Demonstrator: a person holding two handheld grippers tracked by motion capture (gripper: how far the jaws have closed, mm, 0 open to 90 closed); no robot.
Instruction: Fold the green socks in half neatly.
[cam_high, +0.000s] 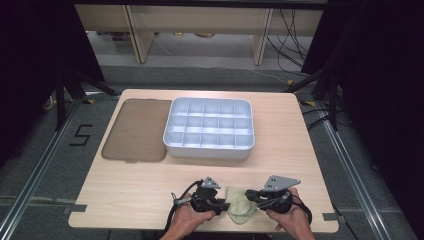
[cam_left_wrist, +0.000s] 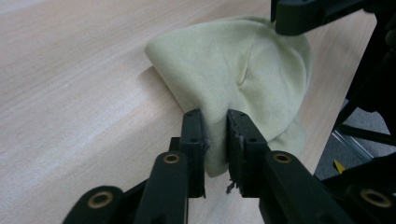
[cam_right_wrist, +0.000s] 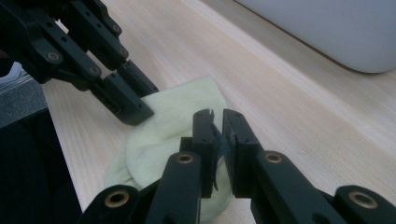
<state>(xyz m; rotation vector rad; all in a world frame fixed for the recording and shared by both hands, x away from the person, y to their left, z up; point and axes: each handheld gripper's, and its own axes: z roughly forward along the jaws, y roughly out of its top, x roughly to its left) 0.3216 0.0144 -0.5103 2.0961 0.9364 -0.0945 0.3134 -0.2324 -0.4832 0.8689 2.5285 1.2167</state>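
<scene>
Pale green cloth (cam_high: 240, 205) is lying bunched at the desk's (cam_high: 150, 180) near edge — the left gripper (cam_left_wrist: 215, 122) is pinching its fold, the right gripper (cam_right_wrist: 218, 122) is clamping its other side, both grasping it between the hands.

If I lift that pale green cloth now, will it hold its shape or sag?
Probably sag: the pale green cloth lies creased and bunched where the left hand-held gripper pinches it. It looks thin, so likely light. Its knit surface should resist slipping from the right hand-held gripper.
</scene>
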